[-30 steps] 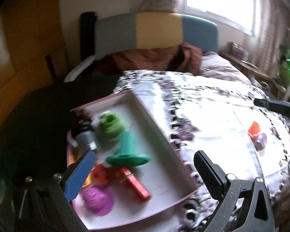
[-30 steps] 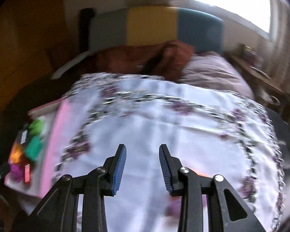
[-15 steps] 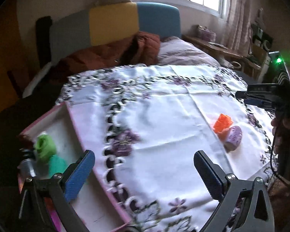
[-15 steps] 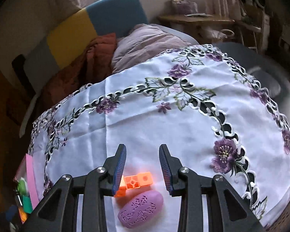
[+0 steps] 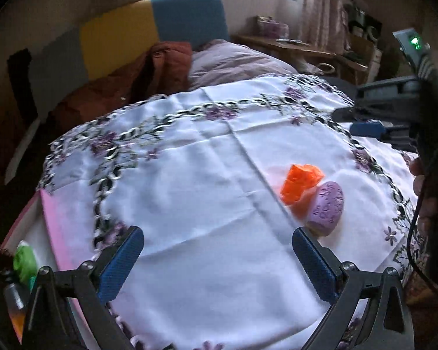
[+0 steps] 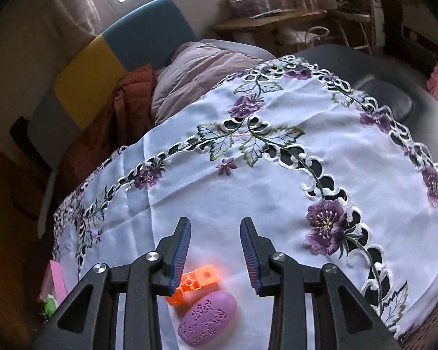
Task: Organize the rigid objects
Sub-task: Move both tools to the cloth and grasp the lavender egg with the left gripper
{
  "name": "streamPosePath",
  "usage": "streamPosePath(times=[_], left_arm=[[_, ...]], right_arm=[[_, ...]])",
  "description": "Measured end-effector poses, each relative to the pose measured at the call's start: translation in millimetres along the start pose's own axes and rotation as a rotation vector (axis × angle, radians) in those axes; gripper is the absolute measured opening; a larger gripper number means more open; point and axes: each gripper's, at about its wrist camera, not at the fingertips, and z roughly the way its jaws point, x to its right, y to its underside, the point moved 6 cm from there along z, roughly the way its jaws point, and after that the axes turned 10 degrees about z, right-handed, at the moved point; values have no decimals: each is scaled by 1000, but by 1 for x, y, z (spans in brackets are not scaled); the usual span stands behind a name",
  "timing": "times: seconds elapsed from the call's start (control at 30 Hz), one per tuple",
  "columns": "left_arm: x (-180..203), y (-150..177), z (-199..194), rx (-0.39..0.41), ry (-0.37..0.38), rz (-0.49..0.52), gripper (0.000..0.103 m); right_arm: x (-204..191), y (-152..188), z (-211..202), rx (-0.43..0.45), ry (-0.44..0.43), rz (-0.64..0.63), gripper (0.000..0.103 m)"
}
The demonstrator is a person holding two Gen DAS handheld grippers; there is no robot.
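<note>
Both grippers over the embroidered cloth, neither holding anything.

My right gripper [image 6: 214, 252] hangs just above the orange block [image 6: 195, 285] and the purple oval piece [image 6: 208, 319], jaws parted with nothing between them; the two pieces lie touching on the white tablecloth [image 6: 219, 192]. My left gripper [image 5: 217, 258] is spread wide over bare cloth, empty. The pink tray [image 5: 51, 227] sits at the cloth's left edge with a green toy [image 5: 24, 262] inside.

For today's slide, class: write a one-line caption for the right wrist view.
Open right gripper hovers above an orange block and a purple egg lying together on a flowered tablecloth.
</note>
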Motion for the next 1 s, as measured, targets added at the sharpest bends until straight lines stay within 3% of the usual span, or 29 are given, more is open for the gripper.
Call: streamPosePath(times=[0.4, 0.57, 0.8, 0.93, 1.0], left_arm=[[29, -8, 17, -18, 29, 71, 102], [36, -11, 23, -21, 63, 85, 98], [42, -17, 32, -32, 225, 17, 83], [57, -25, 38, -35, 315, 28, 68], [64, -29, 42, -44, 337, 39, 67]], right_arm=[[9, -7, -4, 8, -33, 66, 35], [13, -8, -5, 6, -36, 88, 35], [18, -11, -7, 16, -34, 115, 35], [22, -12, -8, 19, -37, 138, 35], [23, -13, -8, 19, -39, 146, 35]])
